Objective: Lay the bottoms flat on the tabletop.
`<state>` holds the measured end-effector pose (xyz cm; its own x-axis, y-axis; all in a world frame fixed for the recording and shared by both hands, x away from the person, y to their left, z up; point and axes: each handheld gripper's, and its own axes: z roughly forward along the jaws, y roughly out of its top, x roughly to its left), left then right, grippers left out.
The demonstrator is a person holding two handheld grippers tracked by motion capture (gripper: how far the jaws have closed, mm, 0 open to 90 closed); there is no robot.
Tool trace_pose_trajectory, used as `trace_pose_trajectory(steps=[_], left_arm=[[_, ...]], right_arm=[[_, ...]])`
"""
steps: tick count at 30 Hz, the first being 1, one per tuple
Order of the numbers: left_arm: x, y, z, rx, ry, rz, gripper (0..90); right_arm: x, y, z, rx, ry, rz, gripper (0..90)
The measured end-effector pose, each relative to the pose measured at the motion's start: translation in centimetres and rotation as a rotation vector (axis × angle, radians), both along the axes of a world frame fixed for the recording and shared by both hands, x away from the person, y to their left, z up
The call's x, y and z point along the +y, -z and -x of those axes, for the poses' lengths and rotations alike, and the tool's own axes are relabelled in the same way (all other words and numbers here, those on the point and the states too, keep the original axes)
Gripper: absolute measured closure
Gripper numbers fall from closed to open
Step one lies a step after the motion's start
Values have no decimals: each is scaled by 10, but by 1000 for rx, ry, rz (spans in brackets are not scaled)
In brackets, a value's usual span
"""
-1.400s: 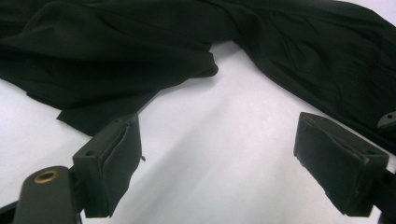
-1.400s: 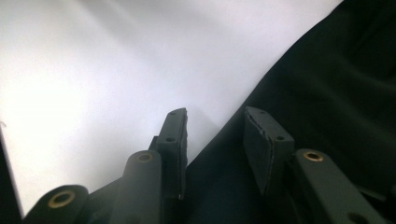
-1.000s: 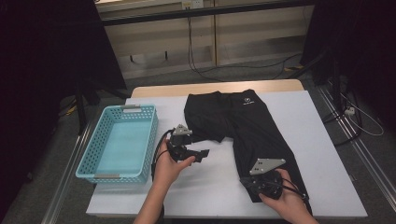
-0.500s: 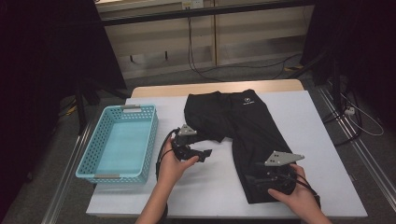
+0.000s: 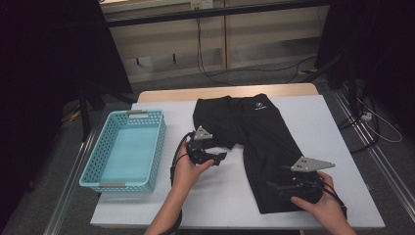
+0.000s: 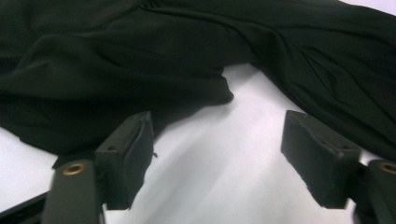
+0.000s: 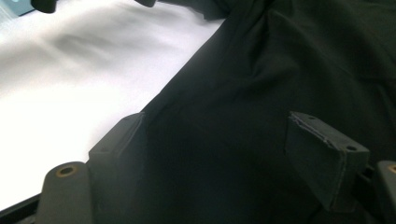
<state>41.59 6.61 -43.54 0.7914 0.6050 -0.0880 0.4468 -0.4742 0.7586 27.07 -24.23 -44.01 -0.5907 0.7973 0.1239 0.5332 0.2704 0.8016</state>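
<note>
On the white table [image 5: 337, 127], a blue basket [image 5: 126, 149] sits left of black pants [image 5: 259, 132]; the left gripper [image 5: 219, 157] has been closing, the right gripper [image 5: 276, 186] opening, both empty.

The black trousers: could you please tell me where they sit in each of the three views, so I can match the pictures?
High view: trousers lie mid-table, waist far, one leg running to the near right edge.
Left gripper view: trousers span the top; a folded leg end points at the bare table.
Right gripper view: trousers cover the right and centre.
Shared landmark: the white table against the black leg edge.
</note>
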Motion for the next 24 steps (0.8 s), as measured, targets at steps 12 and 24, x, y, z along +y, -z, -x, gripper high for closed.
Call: trace_pose_trajectory(steps=[12,24], left_arm=[[-27,22,-15,28,-22,1,440],[-33,20,-24,64,-63,-21,838]], right_arm=[[-10,0,3,-1,24,-9,216],[-14,1,4,1,44,-6,222]])
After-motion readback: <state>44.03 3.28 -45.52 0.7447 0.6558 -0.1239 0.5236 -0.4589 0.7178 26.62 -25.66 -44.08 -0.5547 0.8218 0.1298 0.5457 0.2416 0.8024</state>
